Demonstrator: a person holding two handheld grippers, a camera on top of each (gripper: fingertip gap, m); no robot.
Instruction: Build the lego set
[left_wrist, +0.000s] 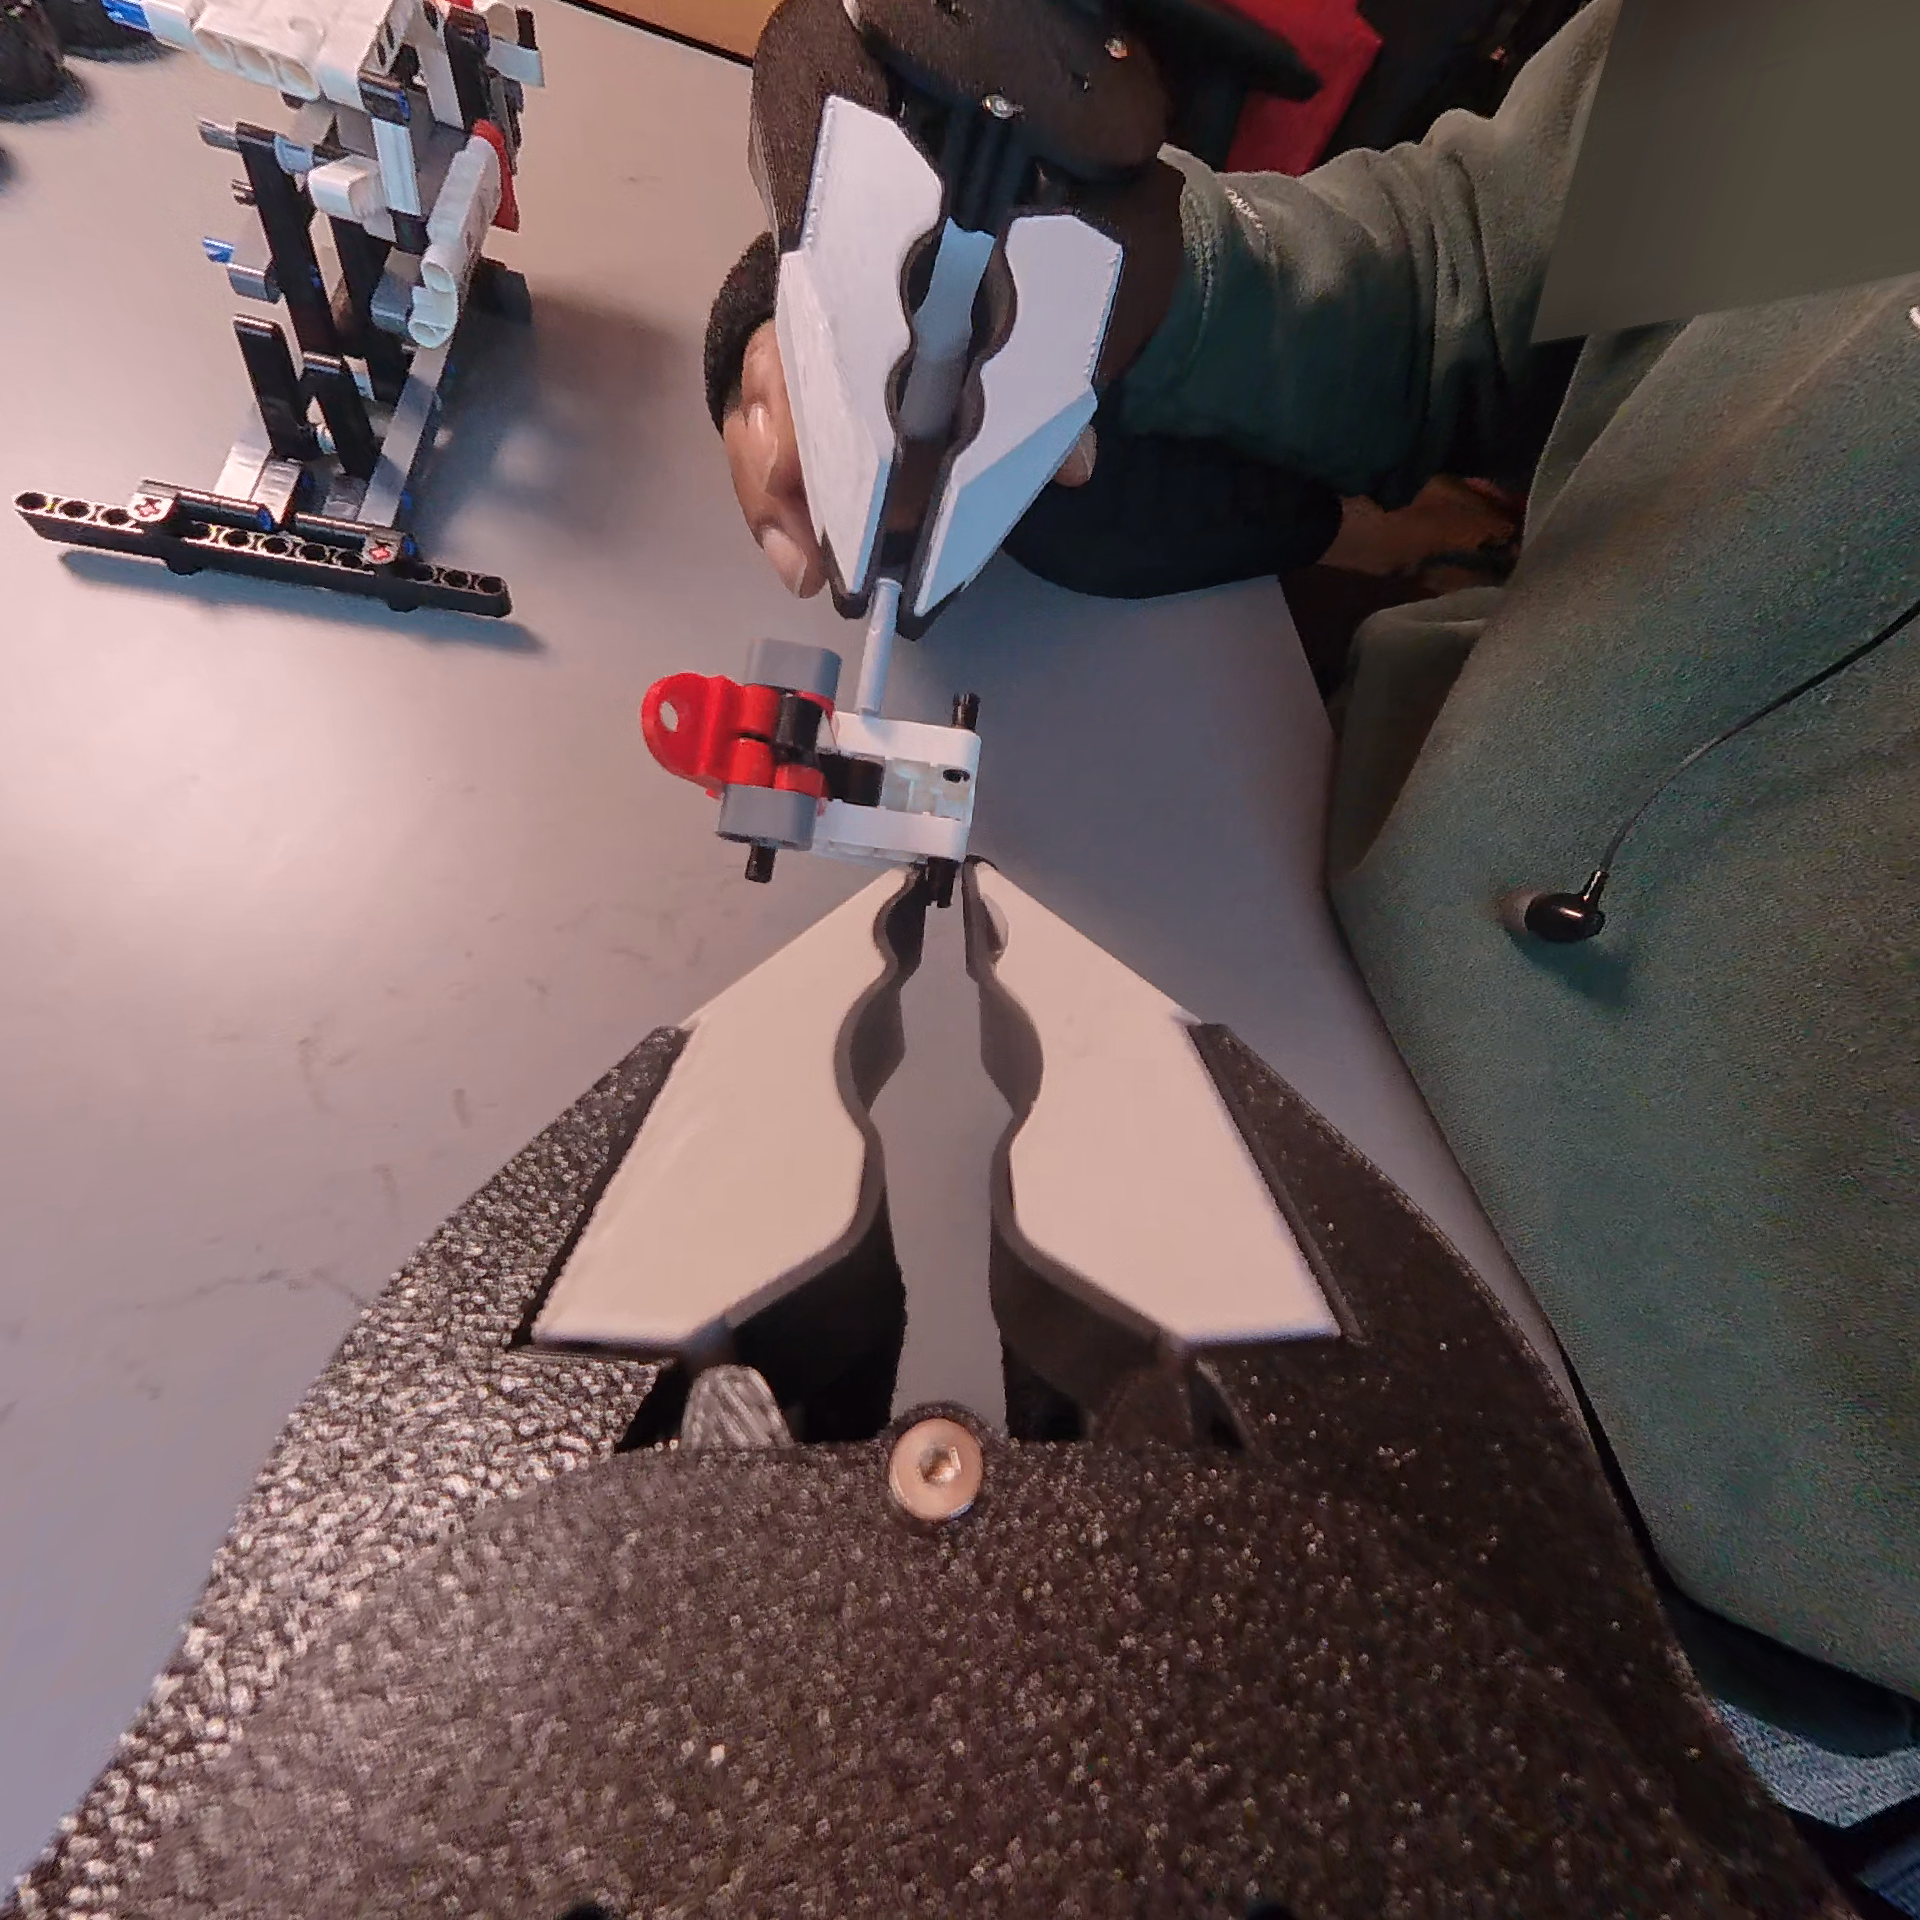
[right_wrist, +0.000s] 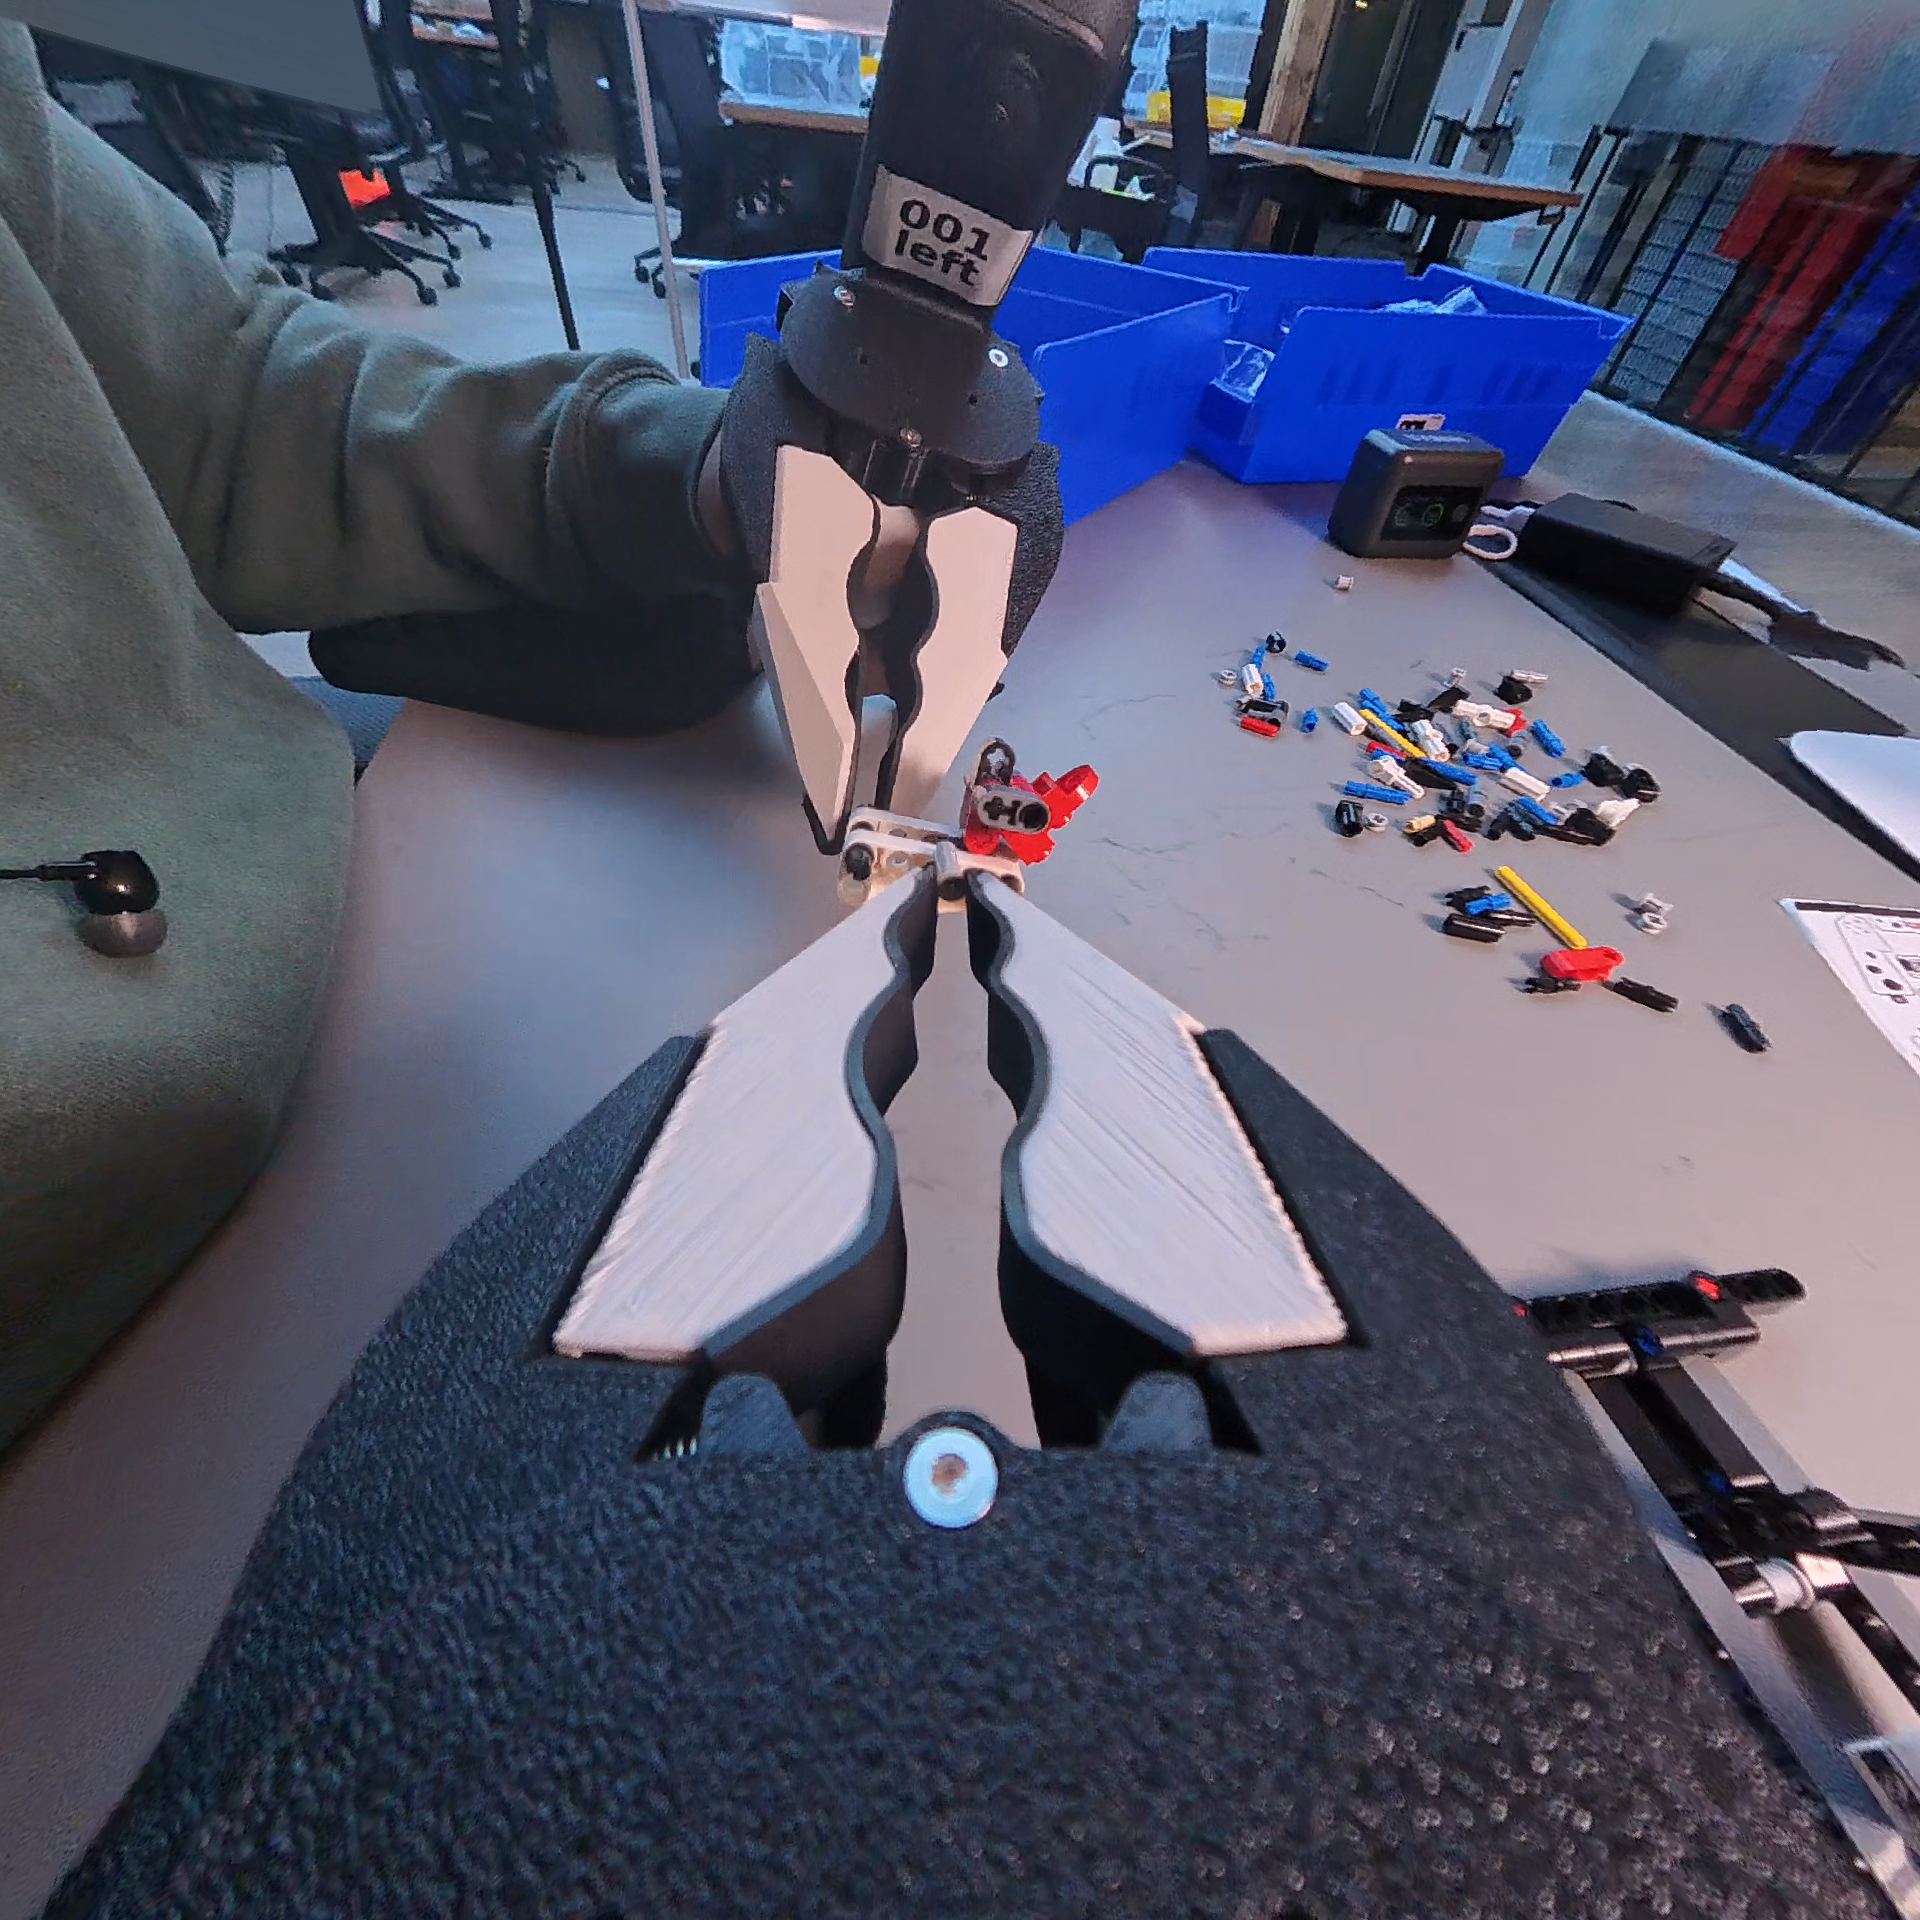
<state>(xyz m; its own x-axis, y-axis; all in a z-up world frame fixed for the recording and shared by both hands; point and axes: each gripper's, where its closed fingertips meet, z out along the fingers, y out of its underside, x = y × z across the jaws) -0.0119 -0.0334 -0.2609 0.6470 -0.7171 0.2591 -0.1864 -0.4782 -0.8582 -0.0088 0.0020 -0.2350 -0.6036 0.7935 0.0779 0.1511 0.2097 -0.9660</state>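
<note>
left gripper (left_wrist: 940, 883) pinches sub-assembly (left_wrist: 831, 769) by a pin; right gripper (right_wrist: 951, 883) nipped on grey axle (left_wrist: 871, 665). judged: seating axle; next push straight.

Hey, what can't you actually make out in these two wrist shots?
- Left wrist view: the top of the big lego model, cut off by the upper edge.
- Right wrist view: the loose lego pieces, too small to identify singly.
- Right wrist view: the paper sheet, cut off by the right edge.
</note>
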